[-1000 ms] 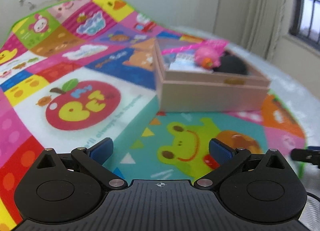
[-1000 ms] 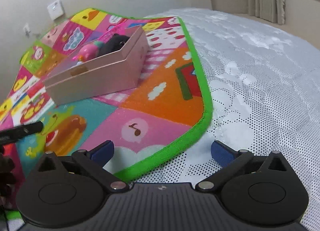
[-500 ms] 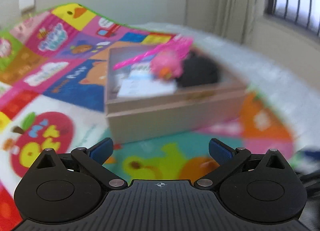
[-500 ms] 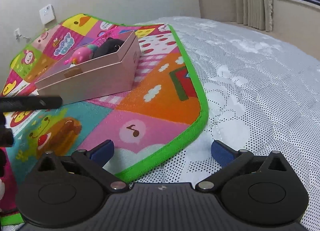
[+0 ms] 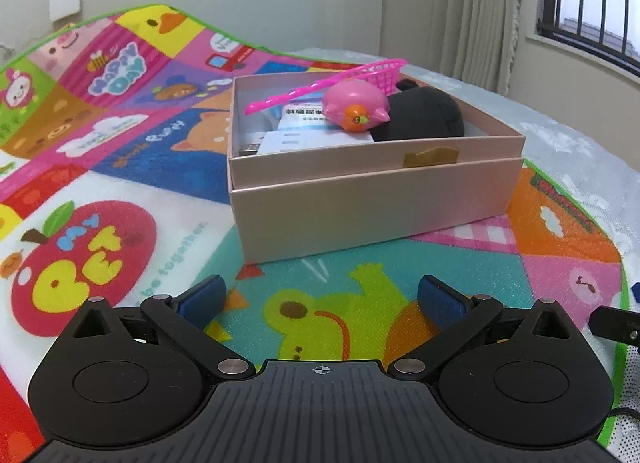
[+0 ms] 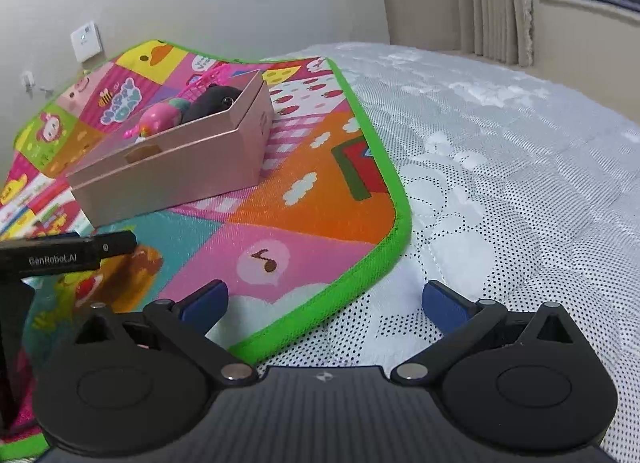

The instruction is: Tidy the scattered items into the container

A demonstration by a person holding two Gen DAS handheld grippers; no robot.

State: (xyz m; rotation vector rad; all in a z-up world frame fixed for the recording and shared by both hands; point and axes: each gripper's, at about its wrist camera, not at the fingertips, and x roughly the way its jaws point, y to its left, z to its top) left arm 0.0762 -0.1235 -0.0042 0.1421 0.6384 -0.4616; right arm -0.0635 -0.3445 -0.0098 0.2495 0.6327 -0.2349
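A pink cardboard box [image 5: 372,199] stands on a colourful play mat [image 5: 112,151] and also shows in the right wrist view [image 6: 168,175]. Inside lie a pink toy pig [image 5: 356,107], a black plush toy [image 5: 424,119], a pink toy net [image 5: 376,71] and white packets [image 5: 304,135]. My left gripper [image 5: 320,299] is open and empty, low over the mat in front of the box. My right gripper [image 6: 324,303] is open and empty over the mat's green edge, to the right of the box.
The mat lies on a white patterned bed cover [image 6: 500,167]. The left gripper's black body [image 6: 60,251] shows at the left of the right wrist view. A wall with a white switch plate [image 5: 64,3] is behind, curtains [image 5: 472,7] and a window at the right.
The left gripper swung right and then settled facing the box, which now sits centred and sharp. The right gripper shifted slightly; both stay open and empty.
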